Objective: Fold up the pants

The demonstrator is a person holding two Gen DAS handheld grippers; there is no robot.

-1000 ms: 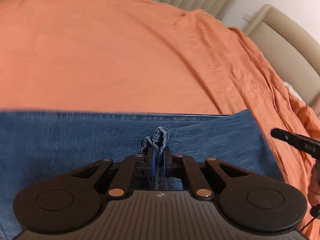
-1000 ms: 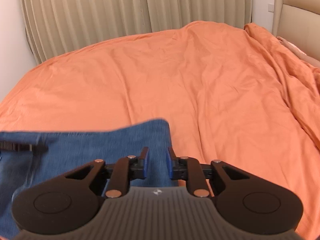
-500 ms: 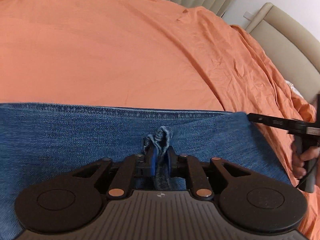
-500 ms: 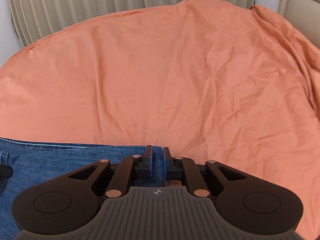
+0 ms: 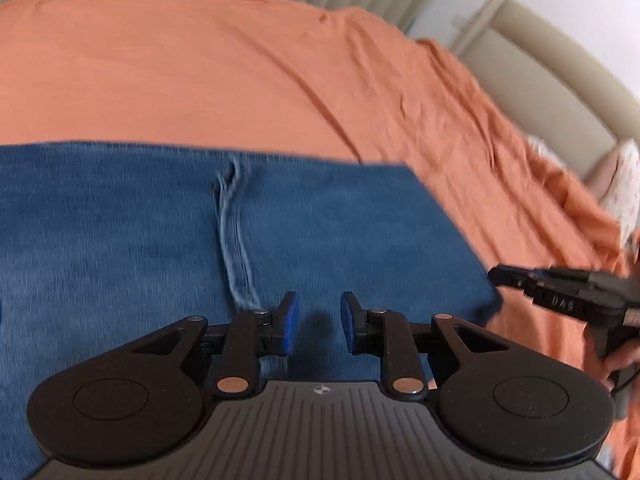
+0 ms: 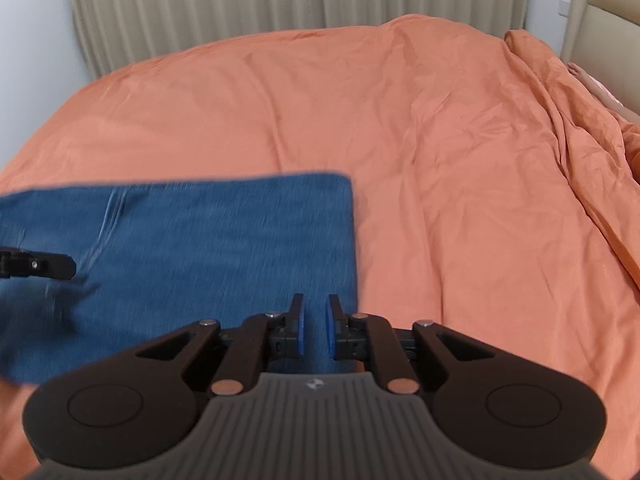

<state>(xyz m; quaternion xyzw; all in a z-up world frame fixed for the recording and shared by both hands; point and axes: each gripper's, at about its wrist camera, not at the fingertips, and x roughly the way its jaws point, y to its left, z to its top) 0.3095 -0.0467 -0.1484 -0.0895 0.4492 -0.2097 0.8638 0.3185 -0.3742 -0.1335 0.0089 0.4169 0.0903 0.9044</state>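
The blue denim pants (image 5: 140,240) lie flat on the orange bedspread (image 5: 200,72), with a pale crease (image 5: 236,248) running down the cloth. My left gripper (image 5: 316,322) is open and empty, just above the denim near its right part. My right gripper (image 6: 314,330) is open and empty, above the right edge of the pants (image 6: 224,248). The right gripper also shows at the right of the left wrist view (image 5: 560,292). The left gripper's tip (image 6: 40,266) shows at the left of the right wrist view.
The orange bedspread (image 6: 400,120) covers the whole bed and bunches in wrinkles at the right. A beige headboard (image 5: 540,80) stands at the far right, with a patterned pillow (image 5: 624,184) by it. Beige curtains (image 6: 280,0) hang behind the bed.
My left gripper has let go of the pinched denim and opened. My right gripper has opened too. Both have pulled back, and the denim now lies flat.
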